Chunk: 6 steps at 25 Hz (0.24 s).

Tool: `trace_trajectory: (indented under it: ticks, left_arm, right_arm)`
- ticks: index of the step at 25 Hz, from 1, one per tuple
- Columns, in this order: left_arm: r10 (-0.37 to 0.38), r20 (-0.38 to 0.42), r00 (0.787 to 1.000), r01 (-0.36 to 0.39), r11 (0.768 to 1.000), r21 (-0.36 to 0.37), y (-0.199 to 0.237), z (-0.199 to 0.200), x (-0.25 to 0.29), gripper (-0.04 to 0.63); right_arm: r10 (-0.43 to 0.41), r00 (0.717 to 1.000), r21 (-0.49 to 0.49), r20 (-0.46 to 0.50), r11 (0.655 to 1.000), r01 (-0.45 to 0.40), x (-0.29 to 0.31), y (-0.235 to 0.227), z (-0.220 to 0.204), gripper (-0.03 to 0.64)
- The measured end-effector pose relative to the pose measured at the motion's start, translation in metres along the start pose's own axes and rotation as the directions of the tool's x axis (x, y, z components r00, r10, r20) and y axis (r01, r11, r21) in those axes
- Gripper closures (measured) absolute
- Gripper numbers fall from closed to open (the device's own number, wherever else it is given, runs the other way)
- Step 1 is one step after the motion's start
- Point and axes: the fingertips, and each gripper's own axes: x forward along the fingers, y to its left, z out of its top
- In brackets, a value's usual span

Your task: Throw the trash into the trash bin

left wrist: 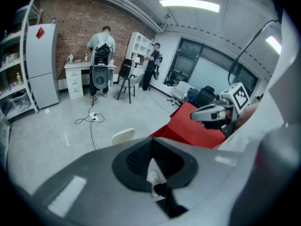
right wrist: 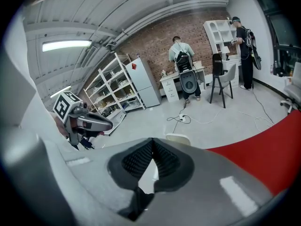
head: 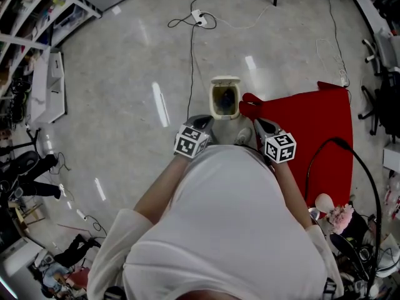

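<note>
- The left gripper (left wrist: 150, 146) has its fingers (left wrist: 134, 157) pressed together tip to tip; no trash shows between them
- The right gripper (right wrist: 153, 149) is likewise closed all the way, pads meeting along one line; nothing is gripped
- Both grippers are held side by side in front of the person's white shirt (head: 231, 230), angled downward; each one's marker cube shows in the other's view
- The trash bin (head: 213, 104), cream-coloured, stands on the pale floor (head: 125, 74) just ahead of the two grippers, roughly between them; its lid (head: 225, 80) is tipped up and open
- The bin's inside is dark with a bluish patch; what lies in it cannot be made out
- A red mat (head: 312, 130) lies on the floor to the right; its near corner is just beside the bin
- A power strip (head: 200, 19) with its cable lies farther off beyond the bin
</note>
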Motion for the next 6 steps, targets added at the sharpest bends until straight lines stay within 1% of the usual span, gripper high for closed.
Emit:
trace_trajectory:
  ticks: [6]
  left_arm:
    - [0.004, 0.004, 1.000, -0.004, 1.000, 0.006, 0.0013, 0.0009, 0.0002, 0.591]
  right_arm:
    - [-0.004, 1.000, -0.010, -0.002, 1.000, 0.004, 0.0005, -0.0012, -0.0016, 0.617]
